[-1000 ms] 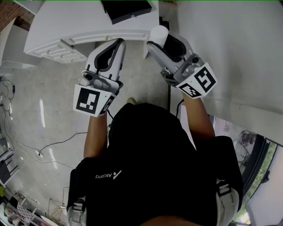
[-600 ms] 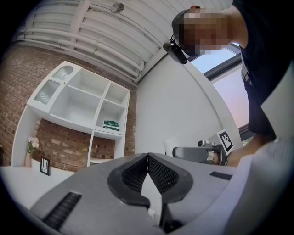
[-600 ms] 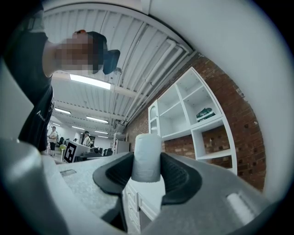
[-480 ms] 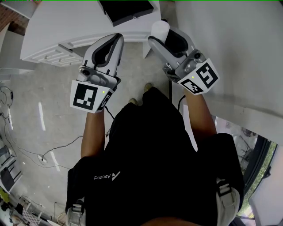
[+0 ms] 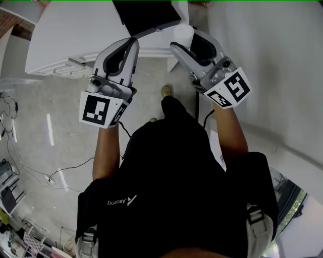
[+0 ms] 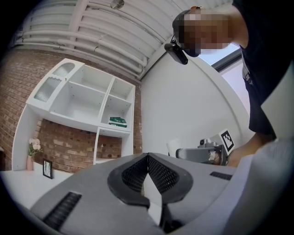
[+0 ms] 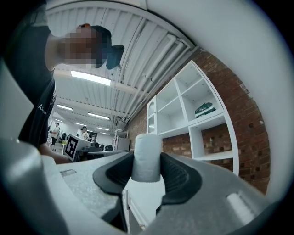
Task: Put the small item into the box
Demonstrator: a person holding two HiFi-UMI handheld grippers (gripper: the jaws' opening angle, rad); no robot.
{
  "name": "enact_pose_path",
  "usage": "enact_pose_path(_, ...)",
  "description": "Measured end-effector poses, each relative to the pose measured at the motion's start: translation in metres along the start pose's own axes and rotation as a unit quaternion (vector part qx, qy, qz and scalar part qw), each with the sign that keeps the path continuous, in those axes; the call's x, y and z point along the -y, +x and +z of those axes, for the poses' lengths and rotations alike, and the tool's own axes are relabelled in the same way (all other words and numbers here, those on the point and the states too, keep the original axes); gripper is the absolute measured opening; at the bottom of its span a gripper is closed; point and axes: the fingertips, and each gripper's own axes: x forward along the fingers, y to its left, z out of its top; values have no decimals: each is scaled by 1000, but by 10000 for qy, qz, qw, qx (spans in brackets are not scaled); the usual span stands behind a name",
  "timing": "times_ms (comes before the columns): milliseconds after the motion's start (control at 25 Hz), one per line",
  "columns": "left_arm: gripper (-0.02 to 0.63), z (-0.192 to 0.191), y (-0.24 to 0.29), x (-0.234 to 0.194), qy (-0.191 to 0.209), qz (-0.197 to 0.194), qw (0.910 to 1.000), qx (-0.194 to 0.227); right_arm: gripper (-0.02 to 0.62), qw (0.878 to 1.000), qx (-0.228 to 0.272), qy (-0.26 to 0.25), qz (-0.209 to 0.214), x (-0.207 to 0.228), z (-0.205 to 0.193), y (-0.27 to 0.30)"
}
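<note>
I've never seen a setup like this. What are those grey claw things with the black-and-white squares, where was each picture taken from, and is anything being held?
There is no robot here. A person in a black shirt holds a grey two-jaw tool in each hand. The black-and-white marker cubes are part of those tools. The top-down picture comes from a camera on the person's head. The other two come from cameras riding on each tool, looking along its jaws. The left gripper has its jaws together with nothing between them. The right gripper is clamped on a small white cylinder. Ahead stands a white table with drawers, and a black box sits on it.
</note>
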Motion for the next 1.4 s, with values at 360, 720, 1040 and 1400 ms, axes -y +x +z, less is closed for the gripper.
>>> enact_pose_path(360, -2, -40, 55, -36, 39, 334, 9991, -277, 179, 9993, -264, -128, 242, 69, -29, 26)
enact_pose_path(720, -2, -83, 116, -68, 107, 648, 9966, -500, 179, 9940, -878, -362, 534, 134, -75, 62)
enact_pose_path(1040, -2, -113, 148, -86, 230, 857, 9934, -721, 179, 9811, -1747, -245, 793, 171, -133, 85)
enact_pose_path(1400, -2, -110, 150, -114, 181, 918, 9934, -663, 179, 9508, -2891, -408, 1037, 172, -178, 117)
